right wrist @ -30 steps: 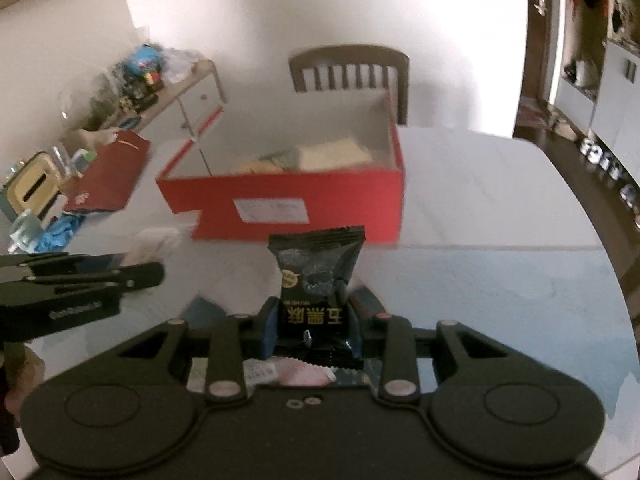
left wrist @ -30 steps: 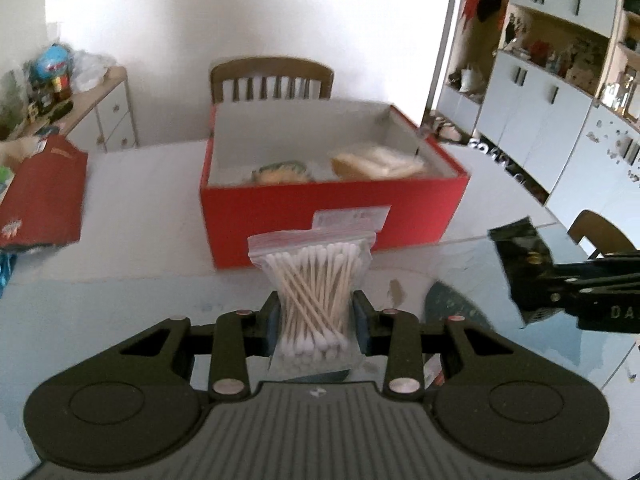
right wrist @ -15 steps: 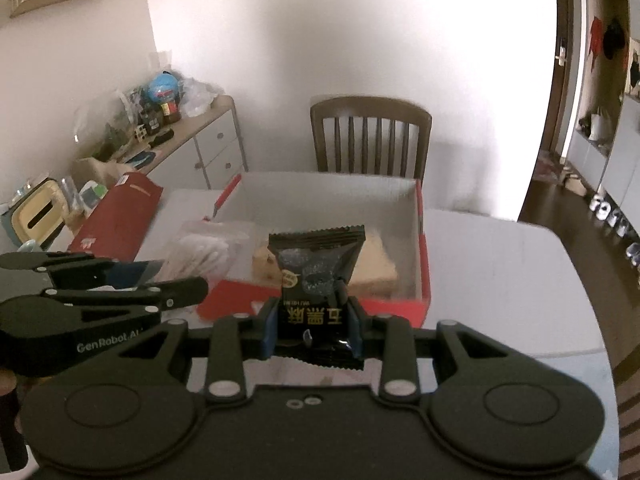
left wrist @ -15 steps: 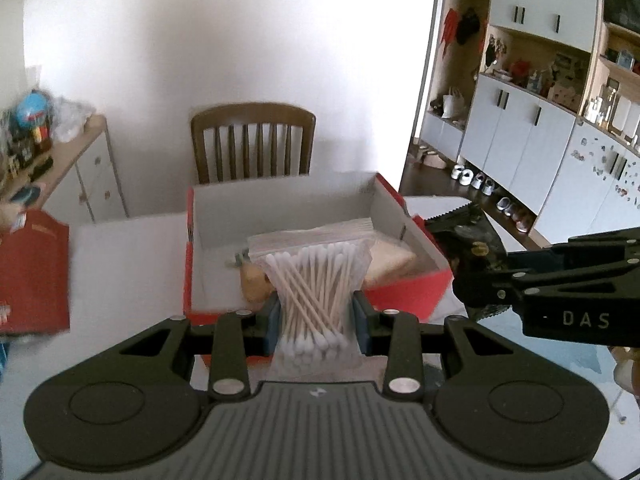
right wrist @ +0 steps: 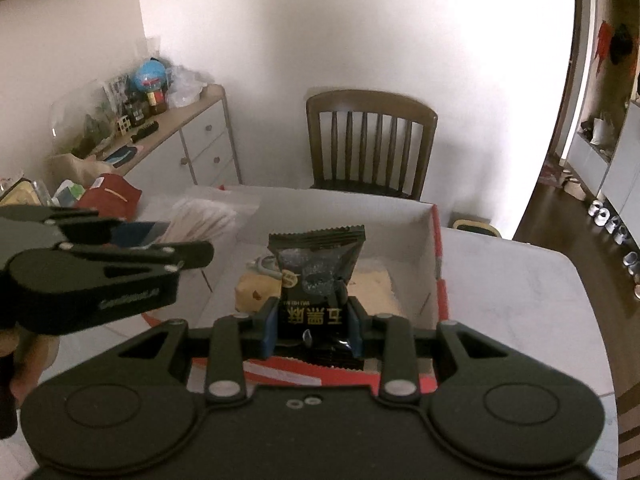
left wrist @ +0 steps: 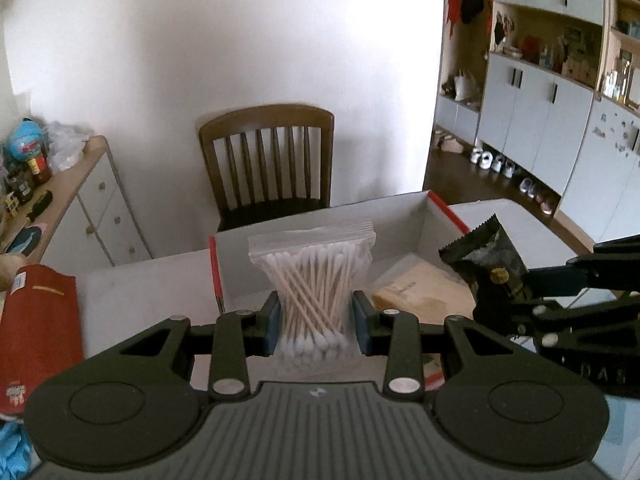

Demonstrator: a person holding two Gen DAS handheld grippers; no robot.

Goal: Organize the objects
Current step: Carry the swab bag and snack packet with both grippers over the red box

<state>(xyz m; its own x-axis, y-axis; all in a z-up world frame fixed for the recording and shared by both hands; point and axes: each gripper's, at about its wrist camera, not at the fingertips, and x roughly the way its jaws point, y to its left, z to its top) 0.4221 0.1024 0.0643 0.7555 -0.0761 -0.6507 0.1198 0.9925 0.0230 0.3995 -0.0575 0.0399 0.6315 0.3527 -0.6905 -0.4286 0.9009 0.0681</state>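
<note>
My left gripper (left wrist: 316,322) is shut on a clear zip bag of cotton swabs (left wrist: 312,276), held upright over the left part of the red box (left wrist: 448,210). My right gripper (right wrist: 313,324) is shut on a black snack packet (right wrist: 316,264) with gold print, over the box (right wrist: 438,276). Inside the box lie a tan flat packet (right wrist: 372,292) and a smaller yellowish item (right wrist: 256,286). In the left wrist view the right gripper (left wrist: 496,300) and its black packet (left wrist: 484,256) reach in from the right. In the right wrist view the left gripper (right wrist: 188,240) comes in from the left with the swab bag (right wrist: 204,216).
A wooden chair (left wrist: 268,160) stands behind the white table (right wrist: 516,292). A red pouch (left wrist: 38,320) lies on the table at the left. A cluttered sideboard (right wrist: 180,128) runs along the left wall. Cabinets and shoes (left wrist: 532,140) fill the right side of the room.
Both grippers have risen and moved forward from in front of the red box to above its open inside, each keeping its item. The box now lies below them.
</note>
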